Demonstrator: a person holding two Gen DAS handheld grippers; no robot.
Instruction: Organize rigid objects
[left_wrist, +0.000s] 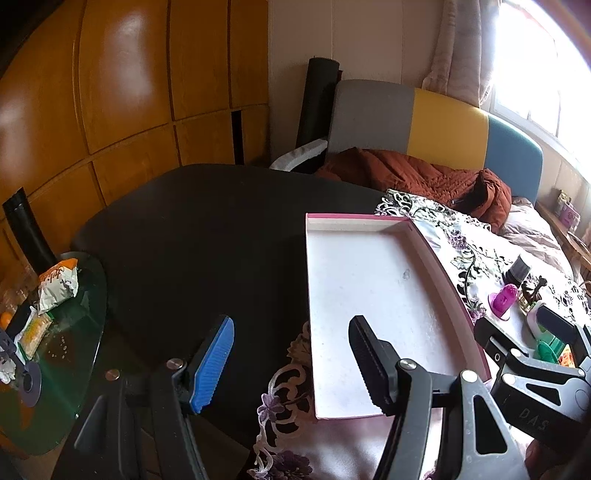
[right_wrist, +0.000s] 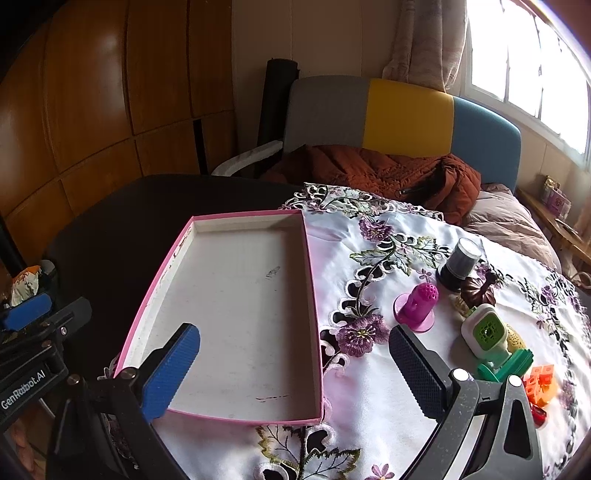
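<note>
Tray (right_wrist: 236, 310): shallow, pink-rimmed, white inside, nothing in it; lies on table (right_wrist: 122, 221), partly over embroidered floral cloth (right_wrist: 369, 406).

Loose objects, on cloth right of tray, clustered:
- magenta perforated piece on round base (right_wrist: 415, 304), nearest tray
- dark cylinder with grey cap (right_wrist: 458, 264), behind it
- brown pumpkin-shaped item (right_wrist: 478, 290)
- white-and-green device (right_wrist: 485, 334) on green stand
- orange block (right_wrist: 539, 382), at right edge

Left gripper (left_wrist: 291, 363): fingers wide apart, holding nothing, over tray's left edge.

Right gripper (right_wrist: 295, 369): fingers wide apart, holding nothing, over tray's near right corner.

Dark table (right_wrist: 122, 210), floral cloth (right_wrist: 369, 417) w/ pink-rimmed tray (right_wrist: 312, 295), small toys (right_wrist: 415, 306)
</note>
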